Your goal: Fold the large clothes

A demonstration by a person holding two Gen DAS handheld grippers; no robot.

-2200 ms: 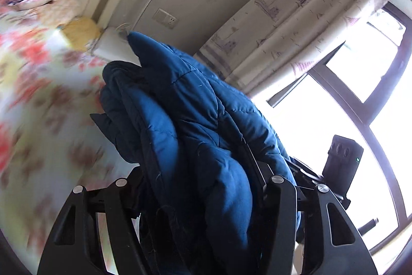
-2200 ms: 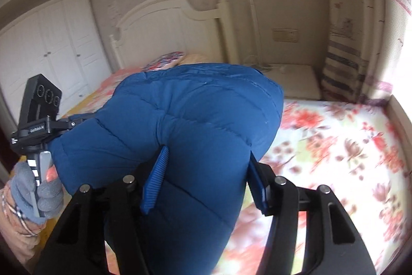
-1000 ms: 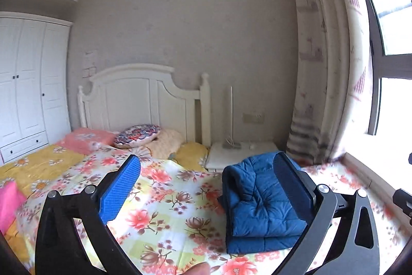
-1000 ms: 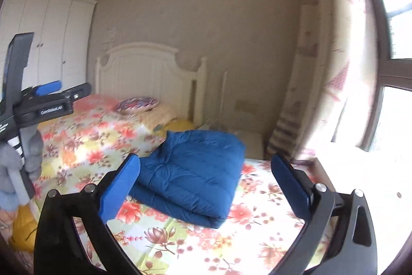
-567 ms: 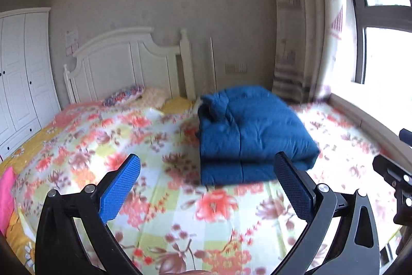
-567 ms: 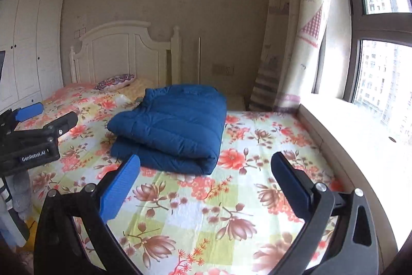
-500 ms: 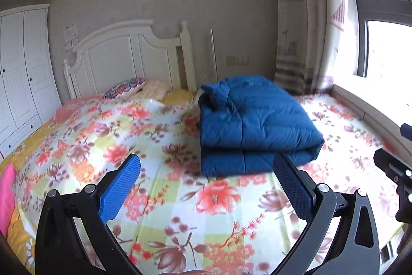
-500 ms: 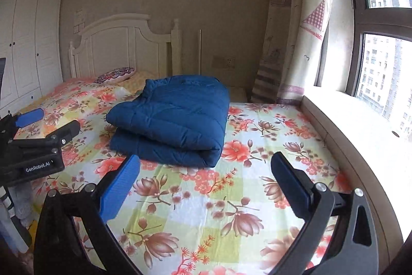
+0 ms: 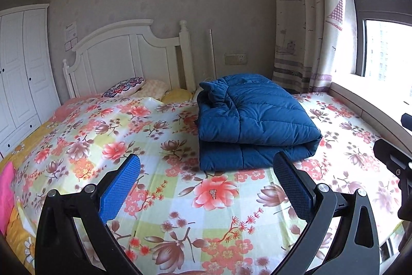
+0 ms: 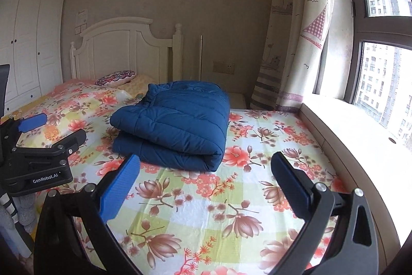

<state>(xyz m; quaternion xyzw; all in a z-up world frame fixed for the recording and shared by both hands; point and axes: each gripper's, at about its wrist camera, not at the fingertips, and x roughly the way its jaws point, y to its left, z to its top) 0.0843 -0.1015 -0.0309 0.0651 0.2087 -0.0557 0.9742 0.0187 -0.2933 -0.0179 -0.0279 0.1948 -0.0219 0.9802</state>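
Blue quilted coat folded and parked on the bed — both claws empty.

Coat sits as a compact doubled stack on the floral bedsheet, toward the headboard end and the window side, well clear of both tools. Rounded fold edge faces the window, loose layered edges face the pillows — a stable lie, unlikely to spring open. Left gripper has its fingers spread wide with nothing between the pads; right gripper the same, wide apart and empty. Both are held back near the foot of the bed, pointed at the bundle — reads as a hands-off check. Judging by the tidy stack, folding looks finished or nearly so.
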